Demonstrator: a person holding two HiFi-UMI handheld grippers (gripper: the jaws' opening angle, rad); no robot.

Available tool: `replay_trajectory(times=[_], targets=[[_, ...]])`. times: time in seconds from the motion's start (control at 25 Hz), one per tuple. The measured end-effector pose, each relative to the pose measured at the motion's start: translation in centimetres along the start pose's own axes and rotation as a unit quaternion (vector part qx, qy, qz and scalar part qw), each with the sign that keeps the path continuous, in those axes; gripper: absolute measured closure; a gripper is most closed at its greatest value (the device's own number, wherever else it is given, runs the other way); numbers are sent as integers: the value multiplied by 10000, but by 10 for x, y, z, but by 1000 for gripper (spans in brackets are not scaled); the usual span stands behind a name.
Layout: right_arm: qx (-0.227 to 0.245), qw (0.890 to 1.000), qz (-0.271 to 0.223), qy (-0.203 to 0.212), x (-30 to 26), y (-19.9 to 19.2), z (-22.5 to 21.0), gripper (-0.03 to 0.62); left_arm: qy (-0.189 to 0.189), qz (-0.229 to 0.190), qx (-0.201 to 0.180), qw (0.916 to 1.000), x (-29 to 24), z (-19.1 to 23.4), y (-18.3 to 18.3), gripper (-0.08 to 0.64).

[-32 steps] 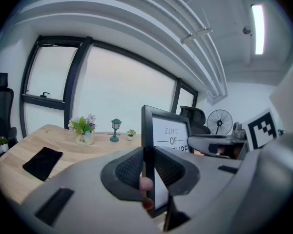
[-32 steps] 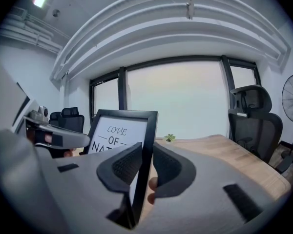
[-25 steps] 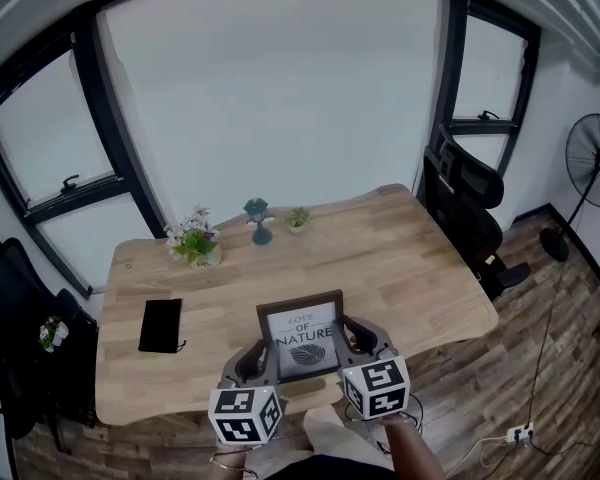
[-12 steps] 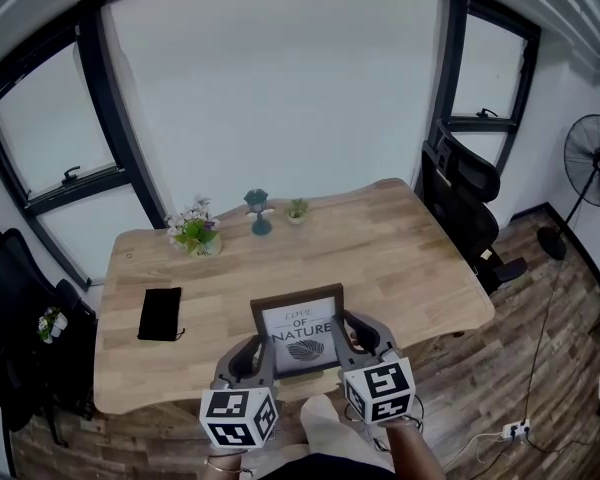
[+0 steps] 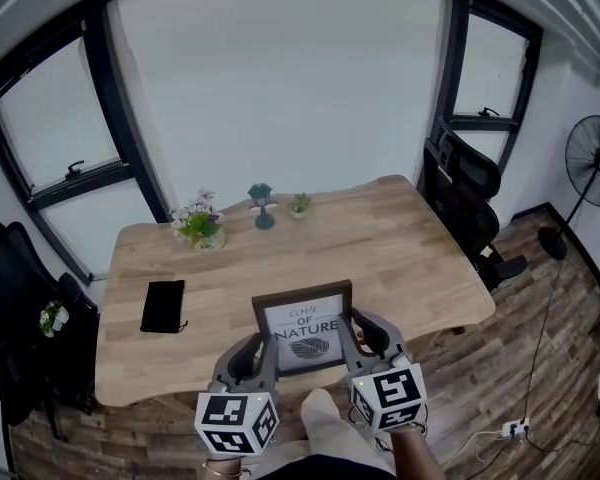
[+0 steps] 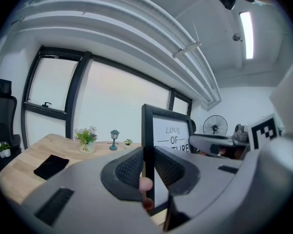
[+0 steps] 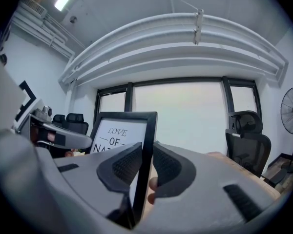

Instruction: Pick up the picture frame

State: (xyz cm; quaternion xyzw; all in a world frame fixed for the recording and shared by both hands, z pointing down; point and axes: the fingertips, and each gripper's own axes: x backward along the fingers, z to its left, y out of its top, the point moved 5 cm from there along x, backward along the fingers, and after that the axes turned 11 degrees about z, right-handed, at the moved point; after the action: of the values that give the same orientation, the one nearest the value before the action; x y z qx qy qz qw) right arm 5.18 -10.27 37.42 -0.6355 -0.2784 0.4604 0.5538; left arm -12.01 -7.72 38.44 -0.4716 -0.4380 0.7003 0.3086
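Note:
A dark-framed picture frame (image 5: pixel 303 326) with a white print reading LOVE OF NATURE hangs upright over the near edge of the wooden table (image 5: pixel 400 248). My left gripper (image 5: pixel 263 346) is shut on its left side rail and my right gripper (image 5: pixel 349 334) on its right side rail. In the left gripper view the ribbed pads (image 6: pixel 130 168) press both faces of the frame's (image 6: pixel 172 130) edge, held in the gripper (image 6: pixel 147 167). The right gripper view shows the same hold: gripper (image 7: pixel 146 165) clamped on the frame's (image 7: pixel 118 133) edge. A fingertip shows behind each rail.
On the table lie a black pouch (image 5: pixel 162 306) at the left, and a flower pot (image 5: pixel 200 230), a teal lamp figurine (image 5: pixel 263 206) and a tiny plant (image 5: pixel 300 205) at the back. A black office chair (image 5: pixel 470 208) and a fan (image 5: pixel 592 163) stand on the right.
Both grippers have carried the frame a little upward and nearer to me, off the tabletop. Both grips look the same as before.

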Motion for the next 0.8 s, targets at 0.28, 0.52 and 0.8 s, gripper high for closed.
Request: replay_trajectory(times=[0.28, 0.52, 0.8], targets=[[10, 9999, -154, -67, 11, 8, 9, 522, 14, -112, -93, 9999, 14, -1, 6, 494], [60, 9997, -226, -110, 17, 15, 13, 522, 3, -186, -110, 9998, 21, -2, 10, 494], [126, 9995, -238, -164, 20, 19, 14, 522, -32, -232, -75, 9997, 23, -2, 12, 494]])
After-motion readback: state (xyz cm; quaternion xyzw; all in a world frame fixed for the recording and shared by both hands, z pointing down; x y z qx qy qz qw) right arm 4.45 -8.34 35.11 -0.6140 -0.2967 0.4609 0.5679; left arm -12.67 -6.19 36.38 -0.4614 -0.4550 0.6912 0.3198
